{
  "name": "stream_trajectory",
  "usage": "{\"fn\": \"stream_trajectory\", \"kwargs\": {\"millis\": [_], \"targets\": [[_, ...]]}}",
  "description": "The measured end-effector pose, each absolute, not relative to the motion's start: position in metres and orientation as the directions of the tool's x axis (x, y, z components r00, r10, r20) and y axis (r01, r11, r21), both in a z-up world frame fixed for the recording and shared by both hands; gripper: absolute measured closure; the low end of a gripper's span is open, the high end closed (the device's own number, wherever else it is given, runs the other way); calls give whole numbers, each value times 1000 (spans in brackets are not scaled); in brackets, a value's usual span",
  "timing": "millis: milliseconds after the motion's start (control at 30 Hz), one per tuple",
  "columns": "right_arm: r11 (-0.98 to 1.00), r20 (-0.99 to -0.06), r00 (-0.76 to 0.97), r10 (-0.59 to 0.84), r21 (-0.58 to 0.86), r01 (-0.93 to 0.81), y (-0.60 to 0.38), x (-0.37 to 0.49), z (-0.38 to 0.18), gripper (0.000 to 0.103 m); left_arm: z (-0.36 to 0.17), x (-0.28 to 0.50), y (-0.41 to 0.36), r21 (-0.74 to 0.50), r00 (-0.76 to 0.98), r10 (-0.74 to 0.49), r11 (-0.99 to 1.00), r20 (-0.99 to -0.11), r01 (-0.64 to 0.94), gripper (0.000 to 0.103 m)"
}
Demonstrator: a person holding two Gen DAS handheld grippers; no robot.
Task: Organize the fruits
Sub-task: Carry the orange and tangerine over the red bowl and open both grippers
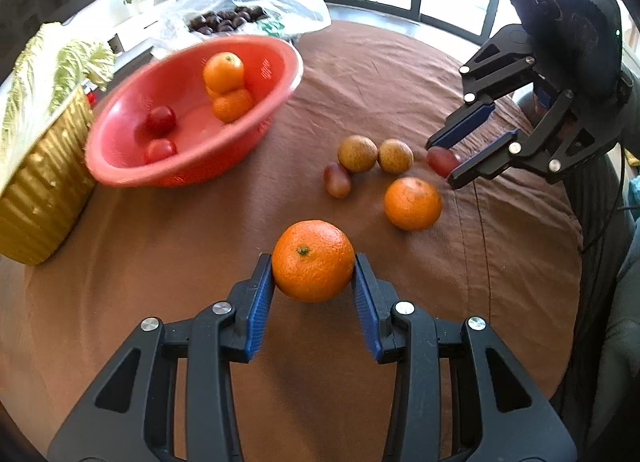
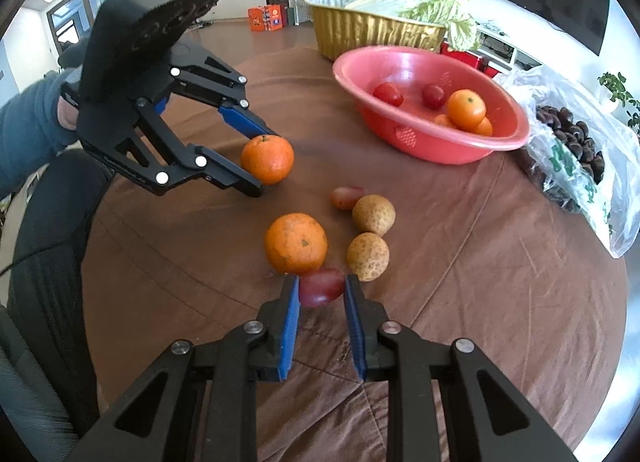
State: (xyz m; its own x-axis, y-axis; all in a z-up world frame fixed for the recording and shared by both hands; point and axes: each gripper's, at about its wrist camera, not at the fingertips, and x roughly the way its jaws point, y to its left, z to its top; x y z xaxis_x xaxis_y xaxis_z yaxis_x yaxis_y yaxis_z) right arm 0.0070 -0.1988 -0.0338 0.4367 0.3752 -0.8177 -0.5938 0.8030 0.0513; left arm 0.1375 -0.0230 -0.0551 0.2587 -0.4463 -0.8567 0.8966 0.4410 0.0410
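Orange (image 1: pixel 313 261) gripped, grape (image 2: pixel 322 287) gripped

Red grape (image 2: pixel 321 287) between right gripper (image 2: pixel 321 290) jaws; left gripper (image 2: pixel 267 160) jaws around orange (image 2: pixel 267 159).

An orange mandarin (image 1: pixel 313 261) is sitting between blue ribbed pads (image 1: pixel 259 304) on the black left gripper (image 1: pixel 314 276). A dark red grape tomato (image 2: pixel 321 287) is showing between the right gripper's (image 2: pixel 321 294) blue pads. Two speckled tan-brown fruits (image 2: pixel 373 215) are lying on the brown tablecloth (image 2: pixel 480 262). The basin (image 2: pixel 500 142) is glowing coral red beside a ridged gold tray (image 2: pixel 360 32).
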Motion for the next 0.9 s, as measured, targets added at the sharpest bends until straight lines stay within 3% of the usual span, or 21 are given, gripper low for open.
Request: {"fn": "stream_trajectory", "kwargs": {"millis": [467, 900], "targets": [[848, -756, 563, 333, -21, -530, -220, 73, 33, 78, -4, 203, -31, 128, 414, -413, 566, -812, 815, 66], [866, -832, 503, 234, -57, -497, -210, 154, 1, 78, -23, 255, -60, 177, 399, -315, 551, -861, 816, 66]]}}
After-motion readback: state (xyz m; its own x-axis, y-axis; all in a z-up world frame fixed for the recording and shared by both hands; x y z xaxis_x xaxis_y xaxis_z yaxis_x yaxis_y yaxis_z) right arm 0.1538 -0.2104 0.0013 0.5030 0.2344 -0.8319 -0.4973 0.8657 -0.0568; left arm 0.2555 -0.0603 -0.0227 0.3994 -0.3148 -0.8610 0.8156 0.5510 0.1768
